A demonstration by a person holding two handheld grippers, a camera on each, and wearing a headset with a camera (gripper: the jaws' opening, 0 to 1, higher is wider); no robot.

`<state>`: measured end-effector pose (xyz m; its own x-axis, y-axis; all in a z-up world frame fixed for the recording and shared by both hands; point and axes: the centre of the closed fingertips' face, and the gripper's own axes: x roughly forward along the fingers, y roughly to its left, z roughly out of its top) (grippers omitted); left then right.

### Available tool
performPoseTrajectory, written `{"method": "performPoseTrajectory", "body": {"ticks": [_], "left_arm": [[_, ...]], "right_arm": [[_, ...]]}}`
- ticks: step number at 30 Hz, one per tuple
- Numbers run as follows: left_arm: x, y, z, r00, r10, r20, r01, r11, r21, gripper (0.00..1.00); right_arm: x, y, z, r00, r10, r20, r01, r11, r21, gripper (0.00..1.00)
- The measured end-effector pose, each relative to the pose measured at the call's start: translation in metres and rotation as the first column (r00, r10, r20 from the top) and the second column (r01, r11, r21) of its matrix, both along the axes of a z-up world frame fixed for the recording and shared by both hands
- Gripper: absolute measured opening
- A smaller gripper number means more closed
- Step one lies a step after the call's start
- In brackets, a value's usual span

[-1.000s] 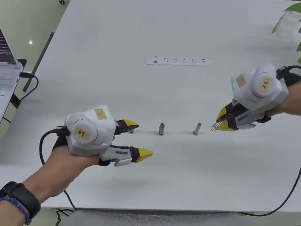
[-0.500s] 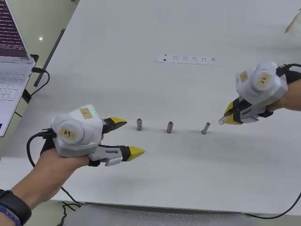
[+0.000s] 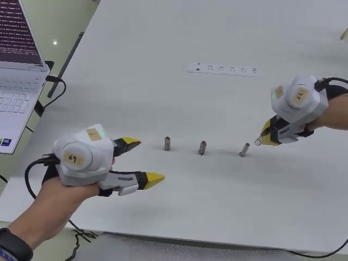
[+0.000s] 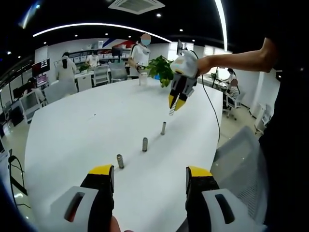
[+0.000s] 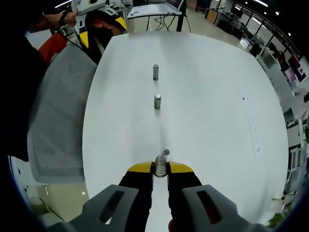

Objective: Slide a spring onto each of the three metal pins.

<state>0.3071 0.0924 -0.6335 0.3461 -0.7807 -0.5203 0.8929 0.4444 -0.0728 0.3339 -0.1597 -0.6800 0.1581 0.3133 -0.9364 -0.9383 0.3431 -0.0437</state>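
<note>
Three short metal pins stand in a row on the white table (image 3: 179, 98). The left pin (image 3: 167, 143) and middle pin (image 3: 202, 147) look ribbed, as if coils sit on them. The right pin (image 3: 244, 149) looks bare and smooth. My right gripper (image 3: 266, 137) is shut on a small spring (image 3: 260, 140), hovering just right of and above that pin. In the right gripper view the spring (image 5: 160, 166) pokes out between the jaws, with the near pin (image 5: 165, 152) just past it. My left gripper (image 3: 142, 160) is open and empty, left of the row.
A white power strip (image 3: 222, 69) lies further back on the table. An open laptop (image 3: 19, 65) stands on a side desk at the left. A cable (image 3: 38, 163) trails from the left gripper over the near table edge.
The head camera has shifted. My left gripper has drawn back to the left, uncovering the left pin. My right gripper with the spring has come closer to the right pin.
</note>
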Motion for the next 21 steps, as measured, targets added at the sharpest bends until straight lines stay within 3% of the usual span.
{"method": "performPoseTrajectory", "body": {"ticks": [21], "left_arm": [[-0.003,0.030,0.002,0.997,0.075,-0.007,-0.075,0.997,0.004,0.56]], "right_arm": [[0.015,0.007,-0.027,0.999,0.041,-0.024,-0.042,0.998,-0.043,0.08]]}}
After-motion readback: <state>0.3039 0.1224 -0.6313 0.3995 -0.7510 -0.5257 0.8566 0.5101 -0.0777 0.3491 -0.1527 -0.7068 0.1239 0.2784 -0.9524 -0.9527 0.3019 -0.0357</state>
